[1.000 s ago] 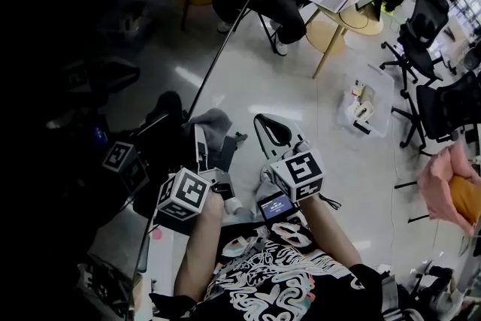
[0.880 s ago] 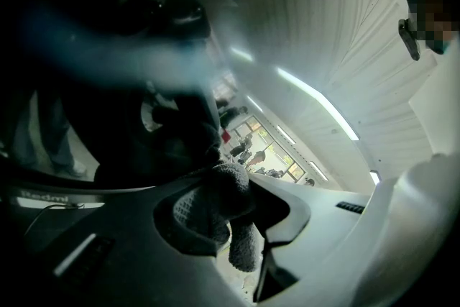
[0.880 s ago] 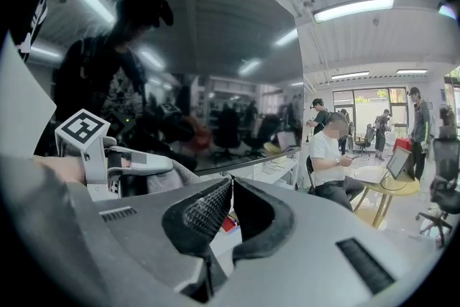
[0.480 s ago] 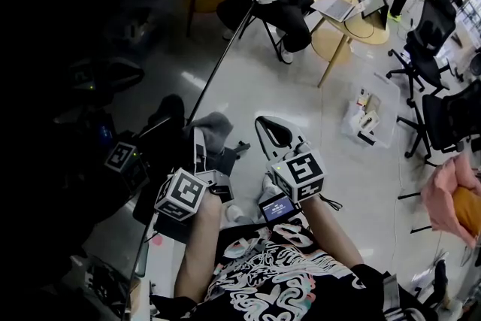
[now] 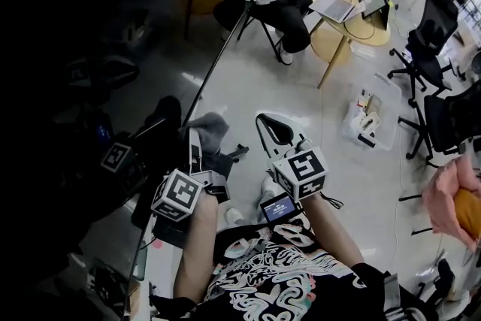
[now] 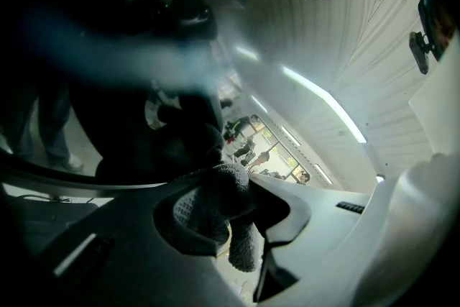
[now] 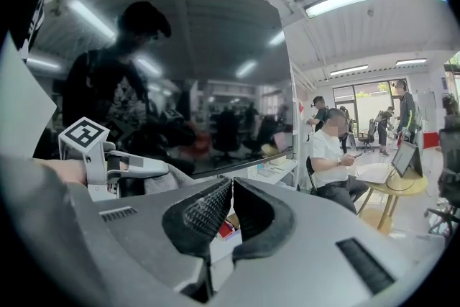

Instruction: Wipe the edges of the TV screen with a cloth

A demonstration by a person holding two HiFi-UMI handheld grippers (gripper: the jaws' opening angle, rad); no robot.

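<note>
Grey knitted cloth [image 6: 215,190] bunched in the left gripper's [image 6: 233,206] jaws by the dark, glossy TV screen [image 7: 180,83]; right gripper's [image 7: 231,189] jaws closed, empty; pale floor [image 5: 252,86] beyond.

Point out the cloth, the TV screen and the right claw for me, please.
cloth [image 6: 228,187]: left gripper view, bunched middle.
TV screen [image 7: 215,75]: right gripper view, dark glass.
right claw [image 7: 231,187]: right gripper view, between its closed fingertips.

Right gripper [image 7: 231,187], fingers seemingly together, before the dark TV screen [image 7: 201,68].
</note>
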